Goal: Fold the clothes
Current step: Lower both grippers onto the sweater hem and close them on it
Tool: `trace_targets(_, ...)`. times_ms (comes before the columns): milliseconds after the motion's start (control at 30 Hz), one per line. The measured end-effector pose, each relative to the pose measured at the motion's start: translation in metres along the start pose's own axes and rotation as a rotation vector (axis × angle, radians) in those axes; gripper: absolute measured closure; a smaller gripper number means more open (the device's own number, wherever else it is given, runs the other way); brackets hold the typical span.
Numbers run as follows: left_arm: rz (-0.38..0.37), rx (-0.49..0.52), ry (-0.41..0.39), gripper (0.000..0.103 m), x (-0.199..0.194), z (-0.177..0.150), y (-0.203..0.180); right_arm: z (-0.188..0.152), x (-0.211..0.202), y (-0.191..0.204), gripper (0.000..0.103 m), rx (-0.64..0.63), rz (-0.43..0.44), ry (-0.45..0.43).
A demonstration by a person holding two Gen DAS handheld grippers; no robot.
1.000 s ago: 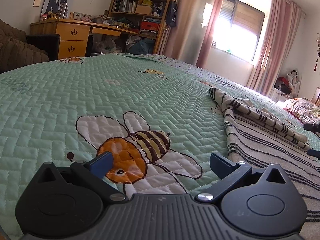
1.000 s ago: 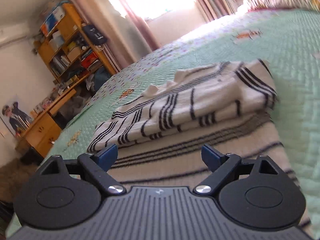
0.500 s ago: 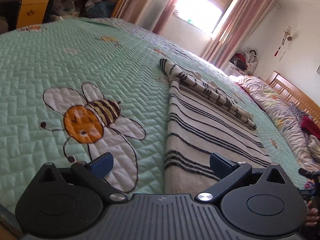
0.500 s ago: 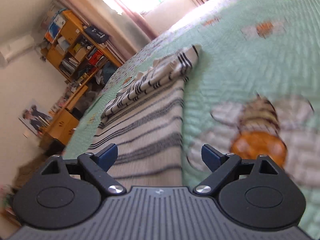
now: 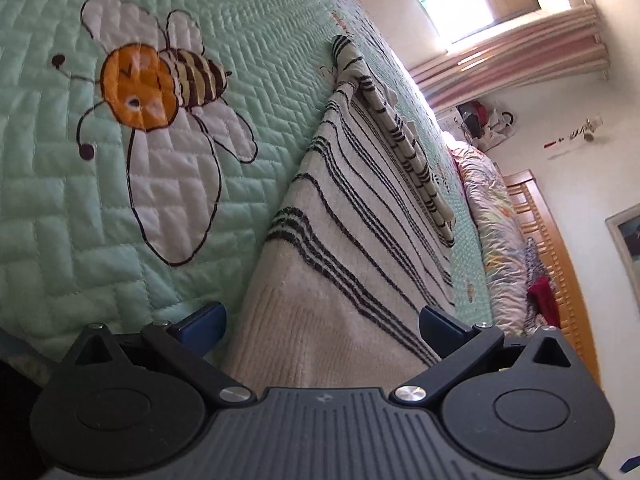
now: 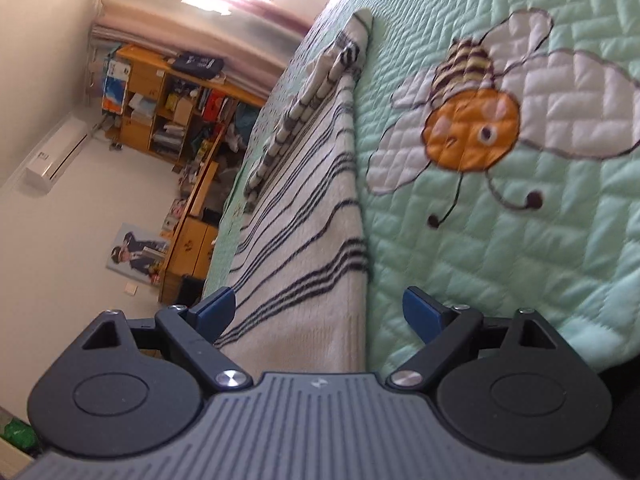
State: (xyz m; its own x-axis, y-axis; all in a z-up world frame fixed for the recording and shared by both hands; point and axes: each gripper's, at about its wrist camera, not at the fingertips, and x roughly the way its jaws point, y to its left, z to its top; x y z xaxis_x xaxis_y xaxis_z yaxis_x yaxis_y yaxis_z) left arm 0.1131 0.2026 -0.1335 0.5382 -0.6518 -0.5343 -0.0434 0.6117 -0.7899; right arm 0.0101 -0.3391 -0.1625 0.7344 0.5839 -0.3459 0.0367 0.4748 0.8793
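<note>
Both grippers are now sitting at the near hem of the striped sweater (image 5: 352,216), where a second ago the left one was looking across bare quilt and the right one was facing the folded sleeves from farther up the bed. Each view is also tilting hard compared with then, so both wrists are turning as they arrive.

The left gripper (image 5: 322,322) is standing wide open with the sweater's ribbed hem corner lying between its jaws, nothing pinched. The right gripper (image 6: 318,306) is equally wide, straddling the opposite hem edge, also holding nothing. The sweater is lying flat on the green quilt (image 5: 48,200), sleeves (image 5: 400,136) already folded in at the far end, beside the bee patch (image 5: 156,92).

Judging from this, the step in hand is grabbing both hem corners for the lengthwise fold. Doing it well probably means sliding one finger under the hem at each corner, catching every knit layer but not the quilt, closing both together, then lifting evenly.
</note>
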Motion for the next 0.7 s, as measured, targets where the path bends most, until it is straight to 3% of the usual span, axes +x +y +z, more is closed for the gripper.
trace_targets(133,-0.037,-0.081,0.019,0.001,0.005,0.006,0.009,-0.009,0.012,0.005,0.012,0.0,0.038,0.038)
trace_targets(267,-0.024,-0.075,0.043,0.003,0.009,0.009,0.003,-0.014,0.021,0.01,0.012,0.002,0.056,0.053)
trace_targets(367,-0.038,-0.076,0.066,0.013,0.014,0.009,0.0,-0.015,0.024,0.01,0.022,0.02,0.064,0.054)
trace_targets(433,-0.035,-0.074,0.075,0.028,0.017,0.007,0.0,-0.017,0.026,0.007,0.043,0.043,0.047,0.058)
trace_targets(467,-0.03,-0.072,0.078,0.033,0.019,0.006,0.0,-0.018,0.026,0.005,0.048,0.054,0.037,0.06)
trace_targets(533,-0.027,-0.08,0.08,0.058,0.02,0.004,0.002,-0.02,0.025,0.002,0.064,0.067,0.017,0.059)
trace_targets(700,-0.015,-0.095,0.065,0.079,0.02,-0.001,0.008,-0.022,0.022,-0.001,0.071,0.086,0.003,0.057)
